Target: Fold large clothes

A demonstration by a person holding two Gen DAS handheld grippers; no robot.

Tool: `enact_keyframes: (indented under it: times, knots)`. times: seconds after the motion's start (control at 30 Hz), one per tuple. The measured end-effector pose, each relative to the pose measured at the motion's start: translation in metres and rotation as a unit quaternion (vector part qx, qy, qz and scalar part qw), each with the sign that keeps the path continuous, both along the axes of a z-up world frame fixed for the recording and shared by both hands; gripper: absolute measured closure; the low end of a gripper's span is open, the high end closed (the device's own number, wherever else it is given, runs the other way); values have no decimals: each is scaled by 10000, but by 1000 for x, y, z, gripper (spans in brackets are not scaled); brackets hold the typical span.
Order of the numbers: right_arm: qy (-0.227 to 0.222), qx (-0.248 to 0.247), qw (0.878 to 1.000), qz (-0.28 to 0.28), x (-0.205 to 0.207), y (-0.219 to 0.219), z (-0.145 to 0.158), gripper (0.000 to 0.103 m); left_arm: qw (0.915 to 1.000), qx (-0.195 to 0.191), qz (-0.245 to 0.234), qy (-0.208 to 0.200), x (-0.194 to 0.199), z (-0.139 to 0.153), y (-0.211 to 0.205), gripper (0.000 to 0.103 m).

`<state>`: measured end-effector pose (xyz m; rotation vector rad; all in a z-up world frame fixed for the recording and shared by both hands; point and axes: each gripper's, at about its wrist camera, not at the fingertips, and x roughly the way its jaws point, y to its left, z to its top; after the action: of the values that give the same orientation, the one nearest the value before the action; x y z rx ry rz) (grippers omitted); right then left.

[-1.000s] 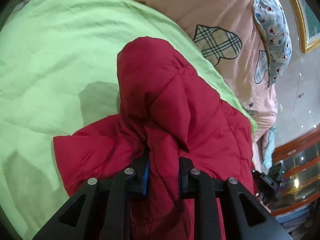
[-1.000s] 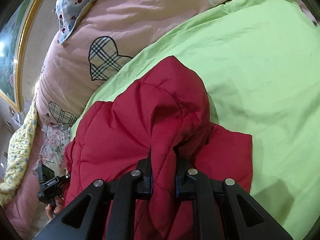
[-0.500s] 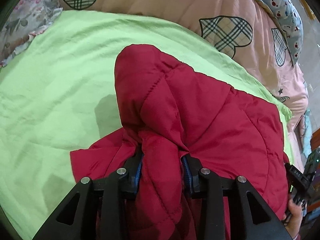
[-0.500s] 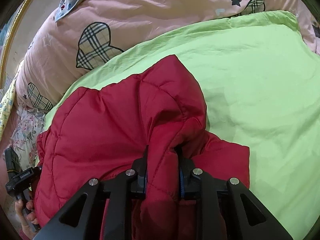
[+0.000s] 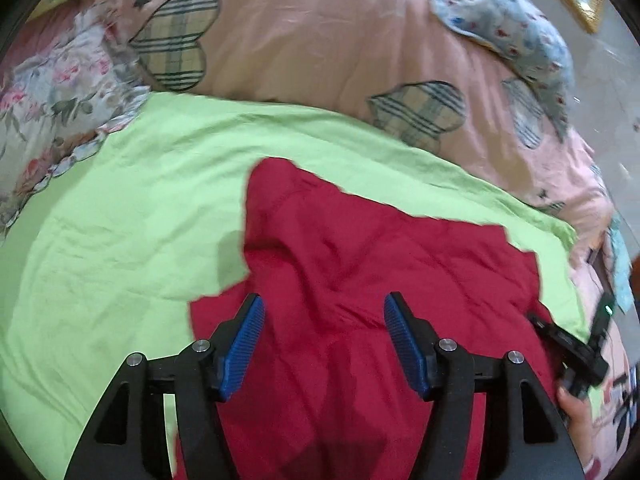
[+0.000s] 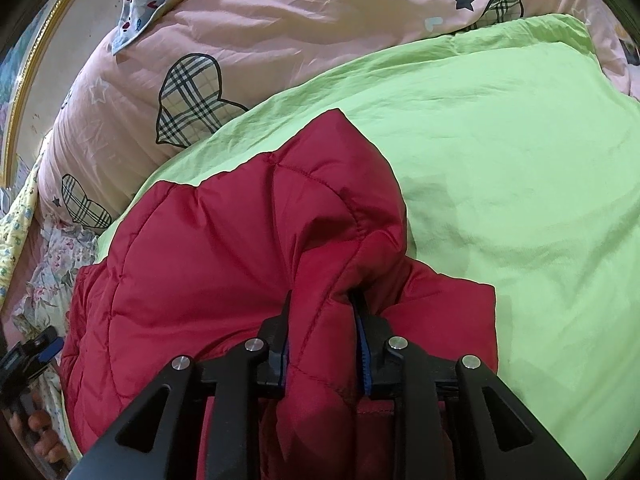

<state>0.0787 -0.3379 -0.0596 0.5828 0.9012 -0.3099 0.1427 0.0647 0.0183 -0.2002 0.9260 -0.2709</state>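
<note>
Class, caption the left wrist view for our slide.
Left gripper opening above the red quilted jacket on the green sheet.

The jacket [image 5: 360, 272] is a deep solid red, quilted with same-colour stitching, filling the lower middle of both views. Under it the sheet [image 5: 120, 220] is plain lime green, no print at all. Across the top of the frame the quilt [image 5: 320, 40] is pale pink with beige-and-dark plaid hearts plus a few small dark stars. Upper right in the left wrist view there's a pillow [image 5: 512, 20] in light blue with red and blue dots. Far left, a floral fabric [image 5: 52, 92] in white, pink and grey-green. The left gripper [image 5: 324, 340] is black with blue ribbed pads [image 5: 244, 344]; the right gripper [image 6: 324, 340] matches.
</note>
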Motion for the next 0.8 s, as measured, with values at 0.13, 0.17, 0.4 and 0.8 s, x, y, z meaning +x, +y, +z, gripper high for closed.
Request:
enact_keyframes:
  times: [0.13, 0.17, 0.4, 0.8]
  knots:
    - [1, -44, 10000, -13, -3, 1, 2, 78, 9986, 36, -521, 102, -32, -4, -34, 41]
    - [2, -56, 10000, -12, -3, 2, 2, 78, 9980, 49, -612, 132, -38, -6, -40, 41]
    - [-152, 0, 9999, -4, -8, -1, 7, 71, 9959, 556, -666, 256, -44, -40, -67, 39]
    - [-1262, -1088, 9860, 73, -65, 62, 97, 31, 9969, 332, -606, 383, -25, -49, -62, 39]
